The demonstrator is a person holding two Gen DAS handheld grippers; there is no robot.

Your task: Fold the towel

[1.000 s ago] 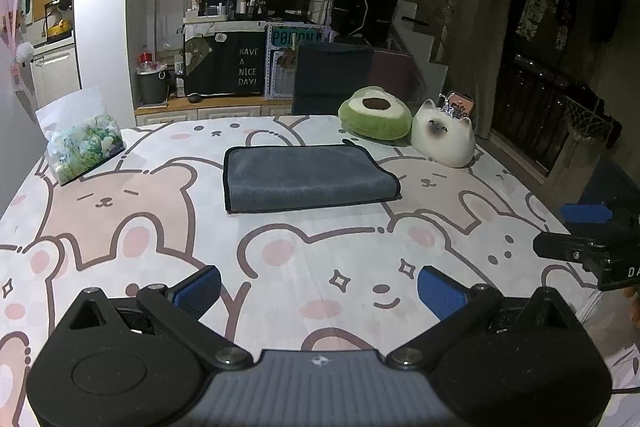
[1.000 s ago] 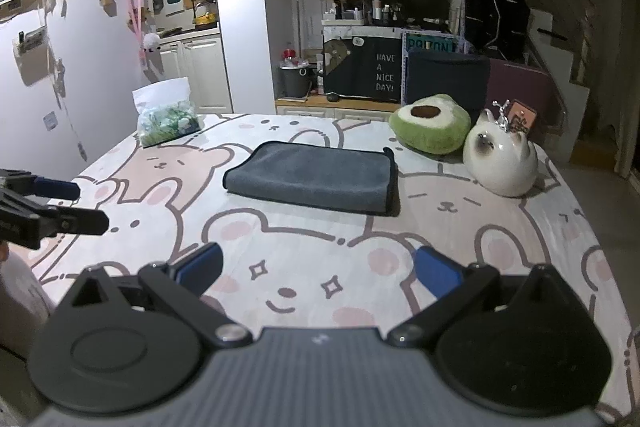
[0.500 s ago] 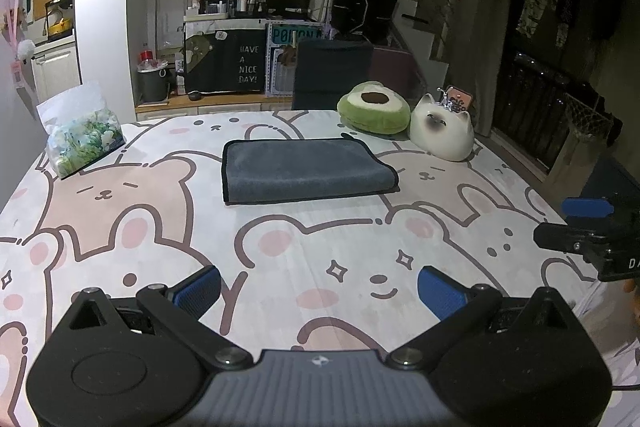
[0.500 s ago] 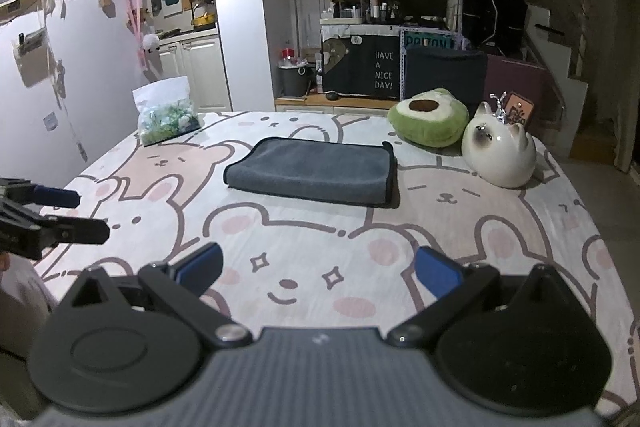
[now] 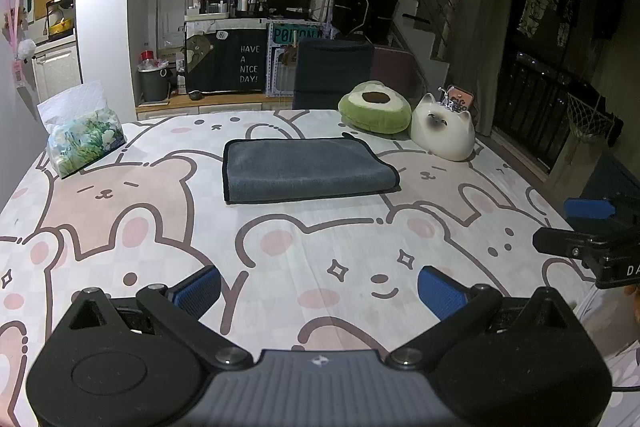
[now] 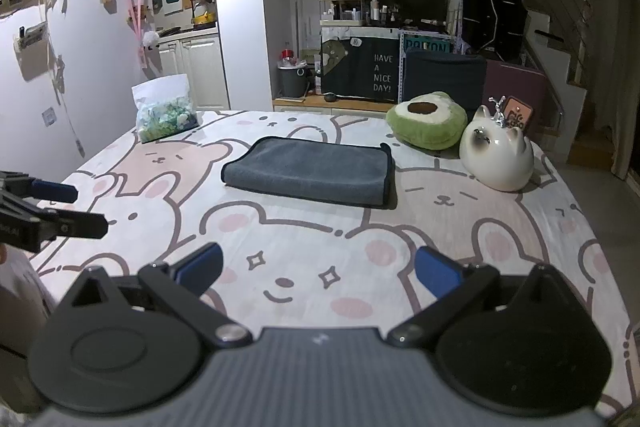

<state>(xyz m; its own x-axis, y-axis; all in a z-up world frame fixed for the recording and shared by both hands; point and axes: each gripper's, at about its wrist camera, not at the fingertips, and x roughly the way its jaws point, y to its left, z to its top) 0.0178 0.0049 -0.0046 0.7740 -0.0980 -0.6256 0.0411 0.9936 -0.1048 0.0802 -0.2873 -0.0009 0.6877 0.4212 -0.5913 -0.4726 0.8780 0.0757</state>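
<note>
I have both grippers hanging low over the near edge of the table [image 5: 120,211], well short of the towel [image 5: 308,169]. It lies in the middle of each frame as a flat grey rectangle, rounded along one long side, so I judge it already doubled over. The left gripper [image 5: 319,287] has its blue fingers wide apart with nothing between them, and the right gripper [image 6: 319,267] is the same; I take that as either ready to reach or finished and backed off.

The avocado cushion [image 5: 374,111] and the cat figure [image 5: 442,131] sit at the upper right, the printed bag [image 5: 82,137] at the upper left, all clear of the towel.

How many layers it has I can't count (the thickness is lost in the dim light). Each gripper shows in the other's view only as a sliver at the frame edge.
</note>
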